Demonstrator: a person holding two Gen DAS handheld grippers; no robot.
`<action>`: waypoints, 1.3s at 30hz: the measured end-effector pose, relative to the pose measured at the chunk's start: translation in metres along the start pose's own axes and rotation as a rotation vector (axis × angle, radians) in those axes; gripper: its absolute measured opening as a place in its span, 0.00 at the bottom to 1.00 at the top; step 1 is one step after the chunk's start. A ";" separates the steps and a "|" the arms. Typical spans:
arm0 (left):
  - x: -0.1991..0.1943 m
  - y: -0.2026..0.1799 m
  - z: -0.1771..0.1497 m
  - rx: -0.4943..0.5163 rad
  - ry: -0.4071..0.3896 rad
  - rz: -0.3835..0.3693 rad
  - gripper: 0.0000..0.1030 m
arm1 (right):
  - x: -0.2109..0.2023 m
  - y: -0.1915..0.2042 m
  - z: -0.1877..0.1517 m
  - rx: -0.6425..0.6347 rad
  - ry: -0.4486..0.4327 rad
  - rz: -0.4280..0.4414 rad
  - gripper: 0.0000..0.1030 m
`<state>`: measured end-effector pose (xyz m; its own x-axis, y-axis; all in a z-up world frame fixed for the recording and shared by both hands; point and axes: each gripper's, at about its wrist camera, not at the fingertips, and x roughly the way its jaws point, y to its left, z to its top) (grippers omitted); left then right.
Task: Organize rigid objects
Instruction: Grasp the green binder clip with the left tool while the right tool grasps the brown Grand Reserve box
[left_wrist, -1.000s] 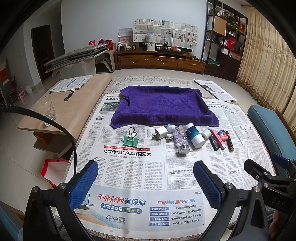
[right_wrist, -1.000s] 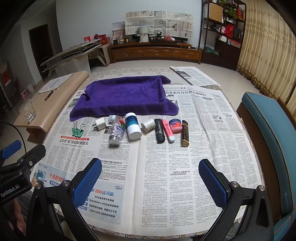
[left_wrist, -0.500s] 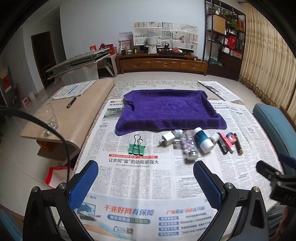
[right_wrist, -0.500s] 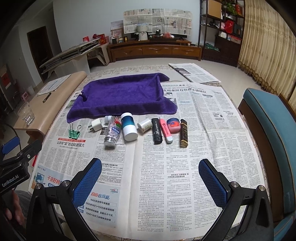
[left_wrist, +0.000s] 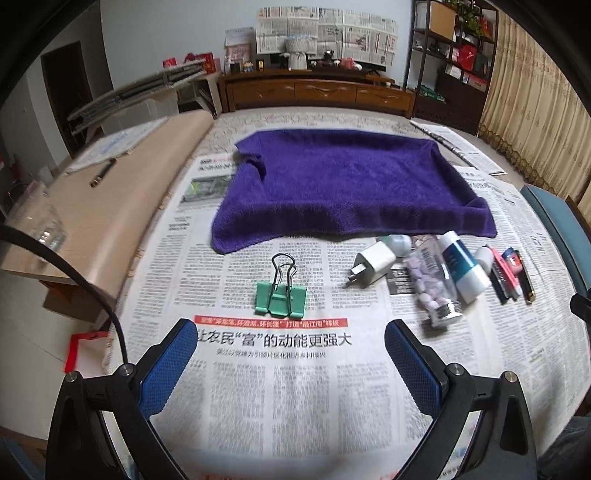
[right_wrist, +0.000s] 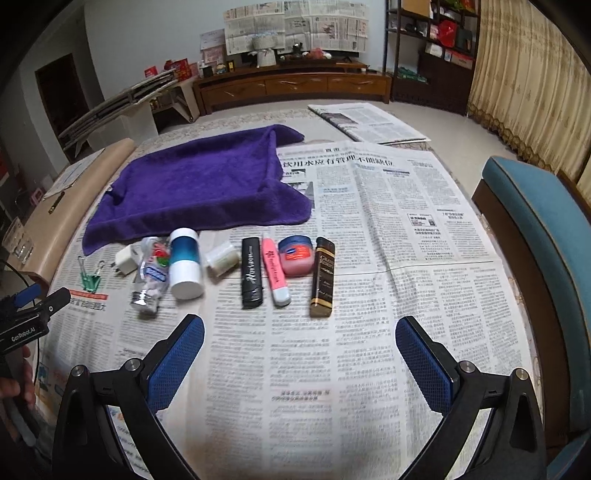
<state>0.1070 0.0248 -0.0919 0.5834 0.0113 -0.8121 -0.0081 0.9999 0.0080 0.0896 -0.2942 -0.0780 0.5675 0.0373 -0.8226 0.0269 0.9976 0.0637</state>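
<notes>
Green metal binder clip (left_wrist: 280, 301) with wire handles lies flat on newspaper sheet (left_wrist: 295, 376), just in front of purple terry towel (left_wrist: 351, 184), apart from row of small items to towel's right-front: white plug adapter (left_wrist: 373, 266), clear pill bottle (left_wrist: 432, 280), teal-and-white tube (left_wrist: 463, 267).

Likely step: pick clip. Advice: centre jaws over green body, not springy wire loops; close squarely.

Left gripper (left_wrist: 290, 350) hangs low before clip, jaws wide apart, empty. Right gripper (right_wrist: 299, 349) likewise spread, empty, short of black tube (right_wrist: 252, 273) and pink tube (right_wrist: 274, 271).

Counted: one towel (right_wrist: 199, 192), one clip (left_wrist: 280, 291), one charger (left_wrist: 373, 264), three bottles (right_wrist: 185, 264), three tubes (right_wrist: 252, 273), one jar (right_wrist: 295, 254).
</notes>
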 end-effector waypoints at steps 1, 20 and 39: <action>0.007 0.000 0.001 0.002 0.005 -0.005 0.99 | 0.005 -0.003 0.002 -0.002 -0.003 -0.002 0.98; 0.071 0.005 0.002 0.046 0.042 -0.037 0.86 | 0.100 -0.021 0.019 -0.042 0.059 -0.053 0.63; 0.065 0.024 0.007 0.002 0.024 -0.085 0.38 | 0.086 -0.027 0.015 0.009 0.033 -0.002 0.22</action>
<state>0.1504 0.0499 -0.1399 0.5626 -0.0733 -0.8235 0.0421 0.9973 -0.0600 0.1503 -0.3189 -0.1418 0.5401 0.0377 -0.8408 0.0352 0.9971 0.0672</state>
